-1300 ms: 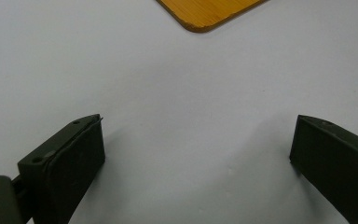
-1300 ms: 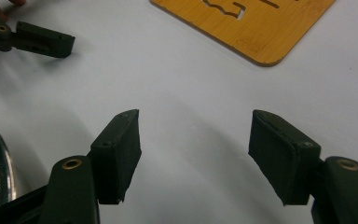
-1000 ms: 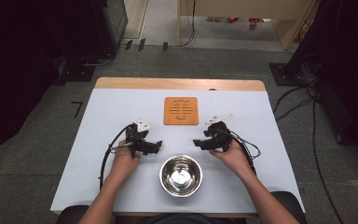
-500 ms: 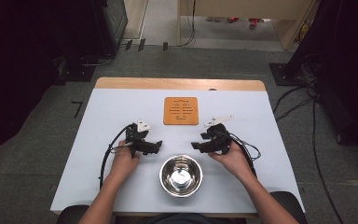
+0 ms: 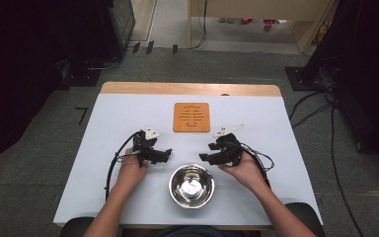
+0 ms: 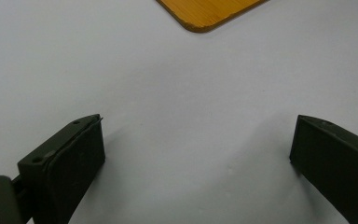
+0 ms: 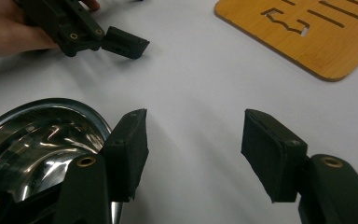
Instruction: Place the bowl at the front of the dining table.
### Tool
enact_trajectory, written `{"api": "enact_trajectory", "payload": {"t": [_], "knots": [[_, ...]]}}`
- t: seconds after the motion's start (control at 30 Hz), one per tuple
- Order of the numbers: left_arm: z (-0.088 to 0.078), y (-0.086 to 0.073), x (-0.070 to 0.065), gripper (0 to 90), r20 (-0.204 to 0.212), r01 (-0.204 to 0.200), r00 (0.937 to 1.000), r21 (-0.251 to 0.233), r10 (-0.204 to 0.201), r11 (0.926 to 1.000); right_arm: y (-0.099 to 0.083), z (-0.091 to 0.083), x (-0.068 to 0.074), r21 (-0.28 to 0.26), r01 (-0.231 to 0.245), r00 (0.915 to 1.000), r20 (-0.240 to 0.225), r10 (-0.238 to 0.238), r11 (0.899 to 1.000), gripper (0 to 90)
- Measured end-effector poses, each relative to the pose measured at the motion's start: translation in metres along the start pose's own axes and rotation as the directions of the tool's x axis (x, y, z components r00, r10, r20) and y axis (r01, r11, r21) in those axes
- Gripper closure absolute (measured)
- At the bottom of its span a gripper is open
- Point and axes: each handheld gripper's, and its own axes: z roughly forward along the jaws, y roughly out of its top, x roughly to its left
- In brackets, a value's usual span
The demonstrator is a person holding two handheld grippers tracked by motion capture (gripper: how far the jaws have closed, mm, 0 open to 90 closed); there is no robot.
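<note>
Steel bowl (image 5: 191,185) sits at the table's (image 5: 108,123) near edge. Left gripper (image 5: 164,155) rests just left of the bowl, jaws spread wide over bare table. Right gripper (image 5: 205,154) hangs just right of the bowl, jaws apart with nothing between them, and they've just been closing a bit. Wooden trivet (image 5: 192,117) lies beyond the bowl.

Overhead view; two low, tabletop close-ups

Shiny steel bowl (image 5: 191,185) upright, table's near edge
</note>
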Motion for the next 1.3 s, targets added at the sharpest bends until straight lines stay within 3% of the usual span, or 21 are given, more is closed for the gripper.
{"api": "enact_trajectory", "payload": {"t": [0.3,0.4,0.67,1.03,1.3], "knots": [[0.0,0.0,0.0,2.9,0.0,0.0,1.0,0.0,0.0,1.0,0.001,-0.001,0.009,-0.013,0.023,0.9995,-0.022,-0.023,1.0,42.6],[0.0,0.0,0.0,2.9,0.0,0.0,1.0,-0.001,0.0,1.0,0.002,-0.001,0.013,-0.021,0.046,0.9989,-0.008,-0.047,0.999,44.4],[0.0,0.0,0.0,2.9,0.0,0.001,1.0,-0.001,-0.001,1.0,0.003,0.001,0.019,-0.027,0.054,0.9975,-0.044,-0.055,0.998,45.2],[0.0,0.0,0.0,2.9,0.0,0.001,1.0,-0.001,-0.001,1.0,0.001,0.005,0.021,-0.02,0.052,0.996,-0.071,-0.053,0.998,50.8],[0.0,0.0,0.0,2.9,0.0,0.001,1.0,-0.001,-0.001,1.0,0.0,0.01,0.025,0.003,0.087,0.9925,-0.086,-0.087,0.996,55.2]]}}
